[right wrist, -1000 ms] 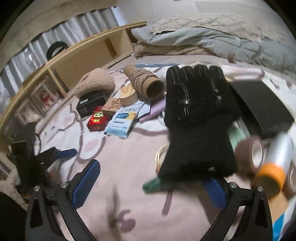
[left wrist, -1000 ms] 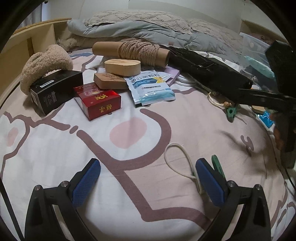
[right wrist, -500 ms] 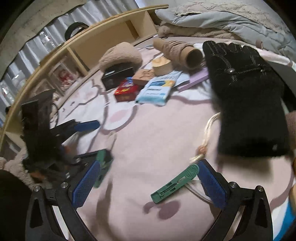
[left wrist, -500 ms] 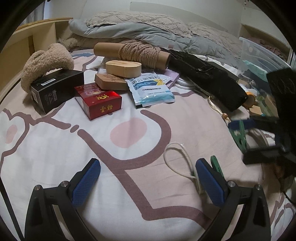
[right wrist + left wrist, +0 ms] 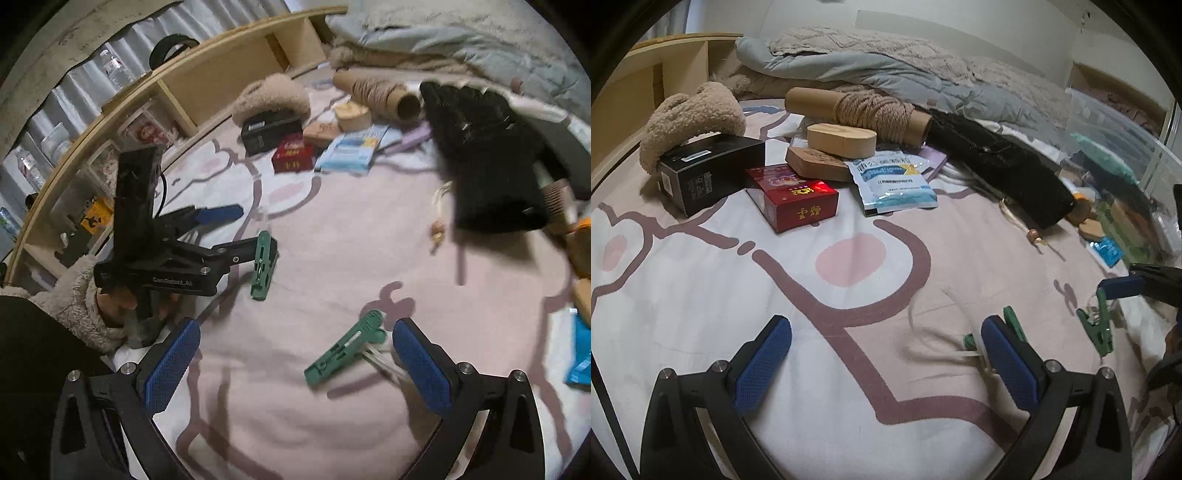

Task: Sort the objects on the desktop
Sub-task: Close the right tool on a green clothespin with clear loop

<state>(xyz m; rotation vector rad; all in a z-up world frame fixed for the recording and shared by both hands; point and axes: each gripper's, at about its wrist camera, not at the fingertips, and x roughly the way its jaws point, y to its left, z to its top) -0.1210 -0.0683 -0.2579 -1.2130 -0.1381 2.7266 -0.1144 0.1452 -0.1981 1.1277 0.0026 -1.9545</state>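
Two green clothespins lie on the pink bedsheet. One green clothespin (image 5: 341, 349) lies between my right gripper's fingers, with a cream cord beside it; in the left wrist view it (image 5: 1097, 323) is at the right. The other green clothespin (image 5: 263, 265) lies by my left gripper's far finger; it (image 5: 1014, 323) peeks out behind the right finger in the left wrist view. My left gripper (image 5: 886, 365) is open and empty. My right gripper (image 5: 297, 363) is open and empty, low over the sheet.
A black glove (image 5: 484, 147), twine roll (image 5: 871, 110), wooden boxes (image 5: 842, 138), blue-white sachet (image 5: 892, 181), red box (image 5: 792, 197), black box (image 5: 709, 170) and fluffy beige item (image 5: 690, 118) lie further back. A wooden shelf (image 5: 221, 70) runs along the left. Tape rolls and clutter (image 5: 1123, 221) sit right.
My right gripper has swung away from the black glove and down toward the nearer green clothespin. The left gripper stays open and has barely moved.
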